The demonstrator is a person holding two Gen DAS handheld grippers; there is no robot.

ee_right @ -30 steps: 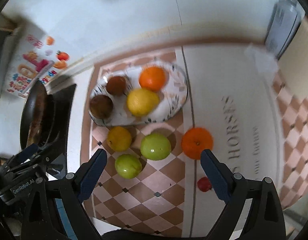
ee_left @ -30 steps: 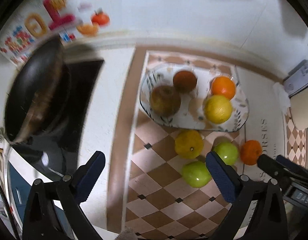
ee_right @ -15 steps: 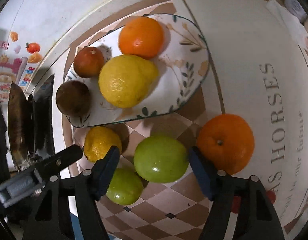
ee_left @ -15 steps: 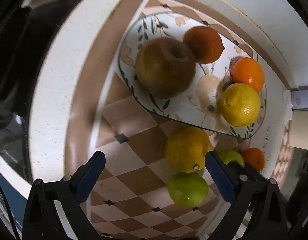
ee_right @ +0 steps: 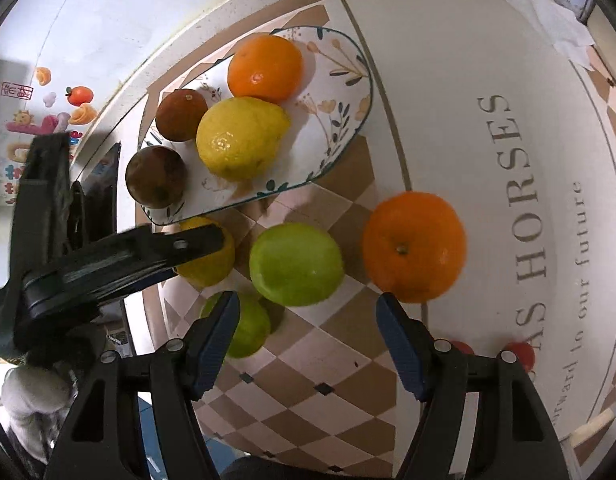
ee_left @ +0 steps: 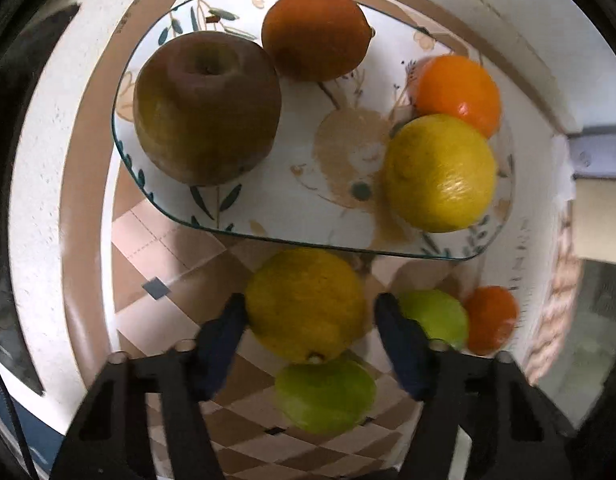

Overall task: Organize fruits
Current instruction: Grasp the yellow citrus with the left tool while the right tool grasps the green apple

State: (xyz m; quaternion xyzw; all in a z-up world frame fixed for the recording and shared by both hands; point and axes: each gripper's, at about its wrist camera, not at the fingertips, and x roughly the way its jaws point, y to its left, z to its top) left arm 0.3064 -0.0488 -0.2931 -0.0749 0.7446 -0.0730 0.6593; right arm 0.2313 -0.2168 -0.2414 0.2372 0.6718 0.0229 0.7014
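My left gripper (ee_left: 308, 320) brackets the lemon (ee_left: 306, 304), not yet clamped; right gripper (ee_right: 308, 316) open. Firm, waxy rind: grip its middle.

looks like a home kitchen: white counter (ee_right: 448, 92) with a checkered mat (ee_right: 320, 344), floral plate (ee_right: 340, 92) of fruit, cartoon fruit stickers (ee_right: 78, 96) on the wall, dark stovetop (ee_right: 102, 184) at the left.
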